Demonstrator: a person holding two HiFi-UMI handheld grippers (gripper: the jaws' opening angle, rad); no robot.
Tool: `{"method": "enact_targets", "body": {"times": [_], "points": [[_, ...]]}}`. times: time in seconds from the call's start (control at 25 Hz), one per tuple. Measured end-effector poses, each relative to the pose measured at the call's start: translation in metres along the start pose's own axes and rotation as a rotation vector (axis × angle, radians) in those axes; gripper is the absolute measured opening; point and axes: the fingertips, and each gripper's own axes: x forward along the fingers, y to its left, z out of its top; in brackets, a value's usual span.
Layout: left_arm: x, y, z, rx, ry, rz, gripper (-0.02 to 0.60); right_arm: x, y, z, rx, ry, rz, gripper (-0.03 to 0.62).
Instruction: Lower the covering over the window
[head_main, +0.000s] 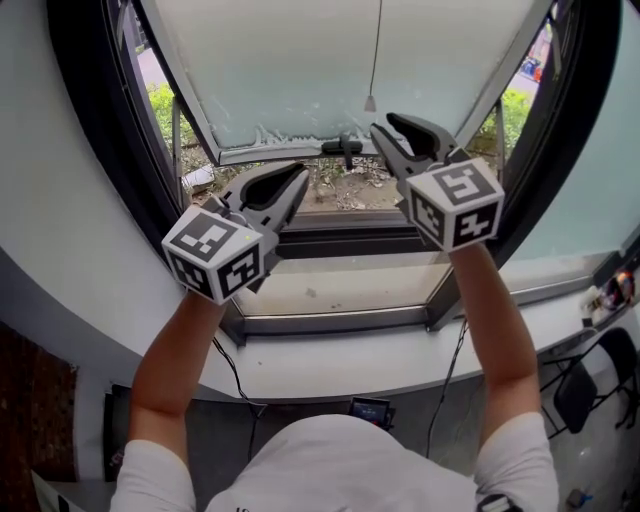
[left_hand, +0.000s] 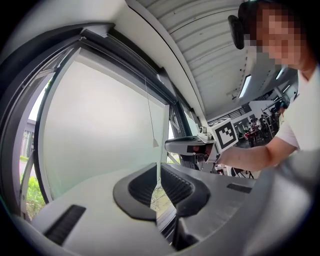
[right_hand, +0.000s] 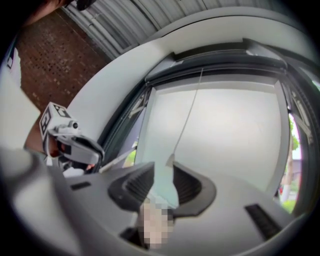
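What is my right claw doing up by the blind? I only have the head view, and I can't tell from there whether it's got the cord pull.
Observer: The right gripper view shows the right claw with its jaws apart. The cord pull hangs in line with the gap at their tips, not pinched.
Operator: And the left claw?
Observer: In the left gripper view the left claw has its jaws together, with nothing between them.

Pale window sill (head_main: 350, 290), white curved ledge (head_main: 330, 375)
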Motion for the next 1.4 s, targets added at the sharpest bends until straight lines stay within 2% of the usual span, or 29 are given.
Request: {"method": "enact_targets", "body": {"times": [0.32,0.64,0.84,0.96,1.08,1.28,1.4], "points": [[0.017,0.013,0.025,0.054,-0.005,0.017,0.021,0.028,-0.027,0.012,-0.030,0.034,-0.041,0.138],[0.032,0.023,0.031,0.101,0.028,0.027,0.038,0.056,-0.029,0.015,-0.071,0.089,-0.019,0.144],[0.033,0.023,0.035,0.135,0.043,0.027,0.043,0.058,-0.029,0.021,-0.062,0.072,-0.016,0.143],[0.033,0.023,0.034,0.148,0.054,0.016,0.043,0.058,-0.028,0.020,-0.082,0.081,-0.018,0.129],[0.033,0.024,0.034,0.154,0.060,0.007,0.043,0.060,-0.026,0.019,-0.110,0.106,-0.022,0.069],[0.031,0.025,0.034,0.172,0.071,0.004,0.043,0.058,-0.024,0.020,-0.146,0.117,-0.033,0.063],[0.027,0.028,0.035,0.184,0.079,0.005,0.044,0.054,-0.022,0.020,-0.220,0.149,-0.053,0.060]]}}
